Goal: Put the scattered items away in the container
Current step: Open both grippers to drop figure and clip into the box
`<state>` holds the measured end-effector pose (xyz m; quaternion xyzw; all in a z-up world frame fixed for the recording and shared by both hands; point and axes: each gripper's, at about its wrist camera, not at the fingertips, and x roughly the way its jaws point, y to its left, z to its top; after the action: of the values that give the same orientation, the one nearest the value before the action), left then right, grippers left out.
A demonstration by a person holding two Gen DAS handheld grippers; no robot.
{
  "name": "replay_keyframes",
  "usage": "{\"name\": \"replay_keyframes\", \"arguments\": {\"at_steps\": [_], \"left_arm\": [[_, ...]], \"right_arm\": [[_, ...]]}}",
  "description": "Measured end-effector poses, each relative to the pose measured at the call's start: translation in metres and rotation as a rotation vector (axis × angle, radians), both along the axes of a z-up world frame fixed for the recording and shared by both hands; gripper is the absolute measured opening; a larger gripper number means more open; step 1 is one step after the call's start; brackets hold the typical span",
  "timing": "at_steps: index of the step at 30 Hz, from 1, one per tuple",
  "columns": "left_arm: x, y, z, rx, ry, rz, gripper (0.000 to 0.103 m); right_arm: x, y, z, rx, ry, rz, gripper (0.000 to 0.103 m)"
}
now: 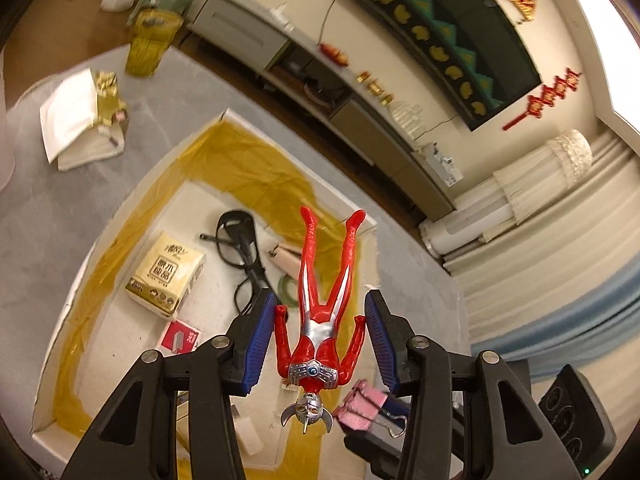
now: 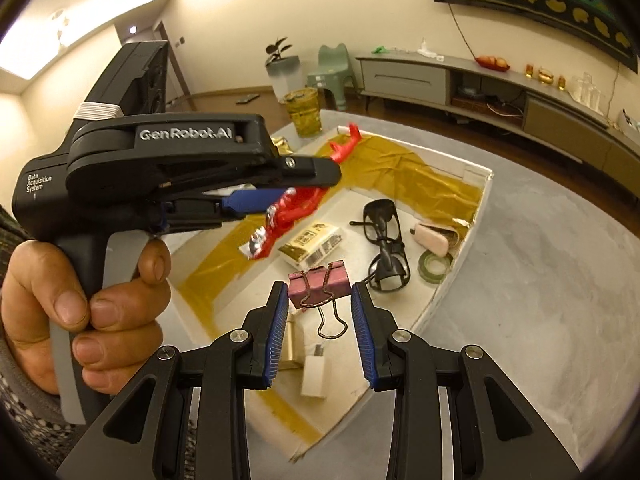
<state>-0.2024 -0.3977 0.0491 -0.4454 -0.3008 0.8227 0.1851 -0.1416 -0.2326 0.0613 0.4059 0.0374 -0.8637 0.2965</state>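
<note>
A red and silver toy figure (image 1: 316, 320) hangs head-down between the spread blue pads of my left gripper (image 1: 320, 300), touching neither pad, above the white box (image 2: 456, 272) lined with gold foil. The figure (image 2: 292, 212) is motion-blurred in the right wrist view, just below the left gripper, which a hand (image 2: 80, 292) holds. My right gripper (image 2: 317, 286) is open too, with a pink binder clip (image 2: 320, 284) between its fingertips over the box; contact with the pads is not visible.
In the box lie a tissue pack (image 1: 166, 276), black glasses (image 2: 386, 248), a green tape roll (image 2: 434, 266), a pale case (image 2: 432, 240), a red staple box (image 1: 180, 336) and a white block (image 2: 314, 376). A white bag (image 1: 76, 120) and yellow basket (image 1: 150, 40) sit on the grey rug.
</note>
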Motion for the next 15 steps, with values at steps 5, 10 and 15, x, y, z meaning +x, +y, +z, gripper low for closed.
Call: {"name": "replay_keyframes", "arguments": {"at_steps": [5,10,15], "left_arm": [[-0.015,0.006,-0.017,-0.046,-0.056,-0.013,0.049],[-0.021,0.003,-0.026,-0.057,-0.079,0.004,0.062],[-0.014,-0.001,-0.023,-0.069,-0.05,-0.007,0.062]], "right_arm": [[-0.021,-0.006,-0.009,0.031,-0.004,-0.012,0.036],[-0.032,-0.002,-0.015,0.025,-0.02,-0.037,0.043],[-0.029,0.009,-0.018,0.003,-0.037,-0.048,0.043]]}}
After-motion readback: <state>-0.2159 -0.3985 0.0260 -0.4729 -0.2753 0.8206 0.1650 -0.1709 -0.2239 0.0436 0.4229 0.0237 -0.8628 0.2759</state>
